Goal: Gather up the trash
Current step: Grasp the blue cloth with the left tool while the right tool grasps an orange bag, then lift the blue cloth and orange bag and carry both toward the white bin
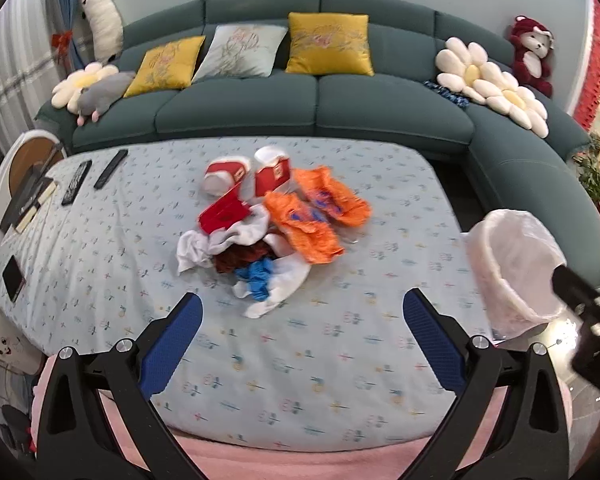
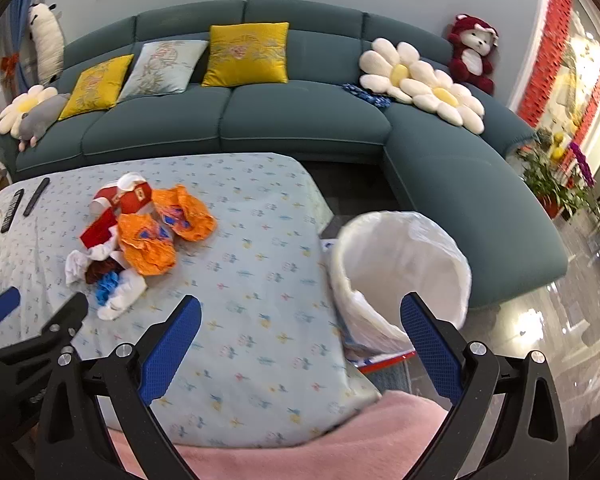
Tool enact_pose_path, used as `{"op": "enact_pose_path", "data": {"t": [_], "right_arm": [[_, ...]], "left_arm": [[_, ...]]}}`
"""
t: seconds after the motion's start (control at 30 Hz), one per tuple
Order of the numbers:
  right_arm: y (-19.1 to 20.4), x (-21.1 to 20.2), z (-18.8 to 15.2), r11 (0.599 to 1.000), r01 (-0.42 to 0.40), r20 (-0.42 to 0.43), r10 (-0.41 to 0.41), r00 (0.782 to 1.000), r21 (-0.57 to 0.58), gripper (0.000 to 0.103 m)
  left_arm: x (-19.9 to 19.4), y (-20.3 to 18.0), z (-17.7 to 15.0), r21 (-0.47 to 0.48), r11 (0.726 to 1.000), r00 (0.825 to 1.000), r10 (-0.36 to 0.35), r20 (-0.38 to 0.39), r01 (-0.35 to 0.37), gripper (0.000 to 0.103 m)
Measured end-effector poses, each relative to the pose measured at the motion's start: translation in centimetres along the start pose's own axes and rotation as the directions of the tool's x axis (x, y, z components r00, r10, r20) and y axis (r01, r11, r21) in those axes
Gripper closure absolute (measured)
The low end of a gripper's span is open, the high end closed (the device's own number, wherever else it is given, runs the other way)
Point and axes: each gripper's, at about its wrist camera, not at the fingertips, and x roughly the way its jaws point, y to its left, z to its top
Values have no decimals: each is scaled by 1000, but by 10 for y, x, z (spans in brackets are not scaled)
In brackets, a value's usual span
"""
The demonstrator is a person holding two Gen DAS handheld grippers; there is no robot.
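A heap of trash [image 1: 268, 224] is seen near the middle of the table [image 1: 340, 360], which is draped in a pale blue patterned cloth; within the heap, two orange crumpled bags [image 1: 312, 216] are piled on the right, red-and-white cartons [image 1: 252, 178] at the far side, white tissue [image 1: 220, 242] with a brown scrap and a blue crumpled piece [image 1: 258, 276] at the near side. The left gripper [image 1: 302, 344] is held above the near edge of the table with its blue pads spread wide and nothing between them; the heap lies ahead of it, apart from both pads. The right gripper [image 2: 300, 346] is likewise spread wide and empty, held over the table's right corner; a bin lined with a white bag [image 2: 400, 264] is seen just beside that corner, tilted toward the camera. Two remotes [image 1: 90, 176] lie at the far left of the table; a teal sofa [image 1: 300, 108] with cushions and plush toys is seen behind.
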Motion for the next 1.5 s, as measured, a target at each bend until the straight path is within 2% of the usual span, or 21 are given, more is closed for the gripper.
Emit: {"op": "enact_pose_path", "data": {"t": [0.33,0.47,0.6,0.77,0.87,0.93,0.97,1.03,1.1,1.3,1.5], "right_arm": [[60,38,8,997,-80,-45,79,996,-19,7],[80,59,7,993,-117,-77,116,990,-10,9],[97,80,9,991,-133,-106,130,986,-15,9],[114,105,11,988,-154,-155,150,977,-18,15],[123,118,14,985,-170,-175,164,971,-21,19],[131,126,16,982,-187,-190,179,965,-28,24],[135,131,18,980,-197,-201,187,962,-32,26],[142,139,21,975,-221,-221,208,953,-34,33],[149,147,24,966,-257,-236,243,941,-29,39],[169,173,31,955,-296,-276,277,920,-29,53],[188,202,34,952,-303,-321,274,907,-44,56]], "left_arm": [[66,74,-10,-99,995,993,-8,-118,-4,7],[92,93,-17,-153,988,983,-60,-173,33,7],[117,99,-19,-165,985,974,-88,-208,53,9],[137,102,-10,-226,967,962,-166,-219,115,19],[151,96,-4,-230,961,950,-208,-232,154,31],[162,93,-3,-242,953,935,-244,-256,182,44],[166,92,-3,-252,948,929,-260,-264,194,47],[171,92,-5,-268,938,919,-290,-269,218,71],[174,92,-6,-274,933,908,-309,-284,232,80],[167,107,-4,-305,922,909,-323,-264,239,83],[161,115,2,-289,931,917,-303,-260,225,83]]}}
